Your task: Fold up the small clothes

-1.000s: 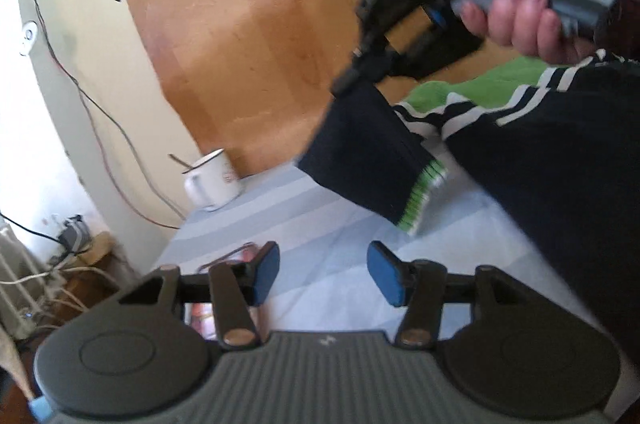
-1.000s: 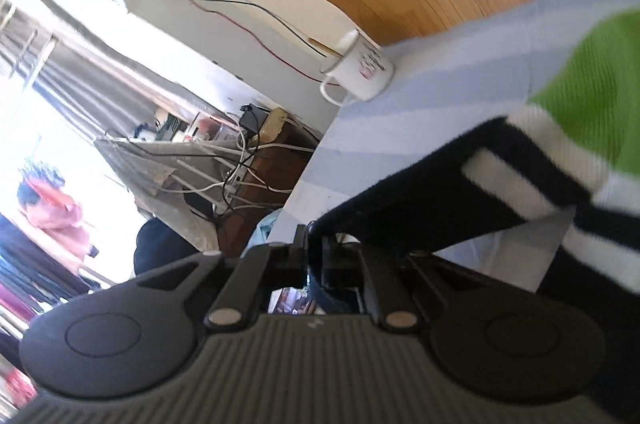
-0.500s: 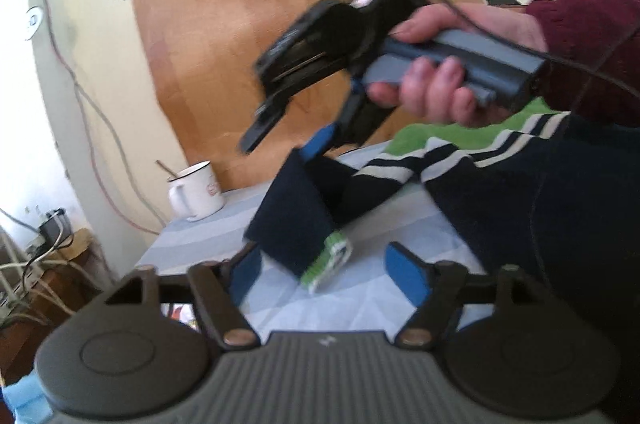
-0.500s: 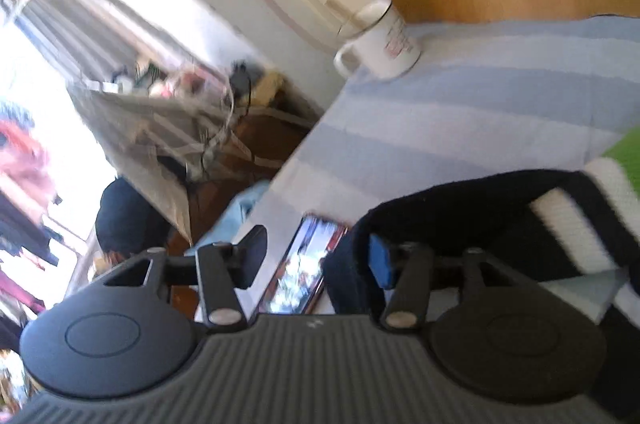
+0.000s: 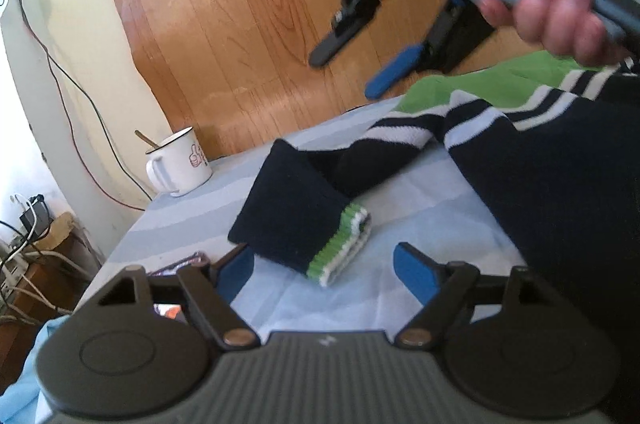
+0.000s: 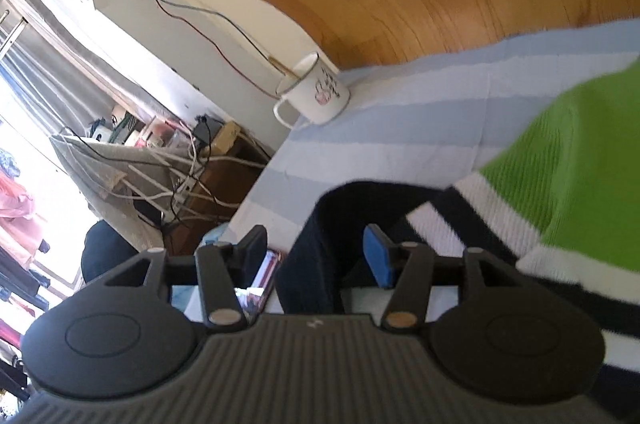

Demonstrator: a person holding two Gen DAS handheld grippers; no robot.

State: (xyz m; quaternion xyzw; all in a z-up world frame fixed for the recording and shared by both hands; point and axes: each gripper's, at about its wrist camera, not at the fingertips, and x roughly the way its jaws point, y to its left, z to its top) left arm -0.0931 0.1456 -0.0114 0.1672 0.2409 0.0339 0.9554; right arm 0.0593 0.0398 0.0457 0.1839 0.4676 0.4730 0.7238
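hiding behind left gripper (image 5: 324, 270): phone (image 5: 180, 264), sweater (image 5: 560, 183) cropped

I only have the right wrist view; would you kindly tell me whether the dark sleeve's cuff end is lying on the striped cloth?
Observer: Yes, the sleeve lies folded over on the striped cloth, with its green-and-white cuff resting on it.
Operator: Thank you. Is my right gripper gripping the sleeve?
Observer: No. The right gripper has just been opening and hangs in the air above the sweater, with nothing between its fingers.
Operator: And the left gripper?
Observer: The left gripper has just been opening too. The cuff lies between its open fingers, and neither pad appears to press on it.
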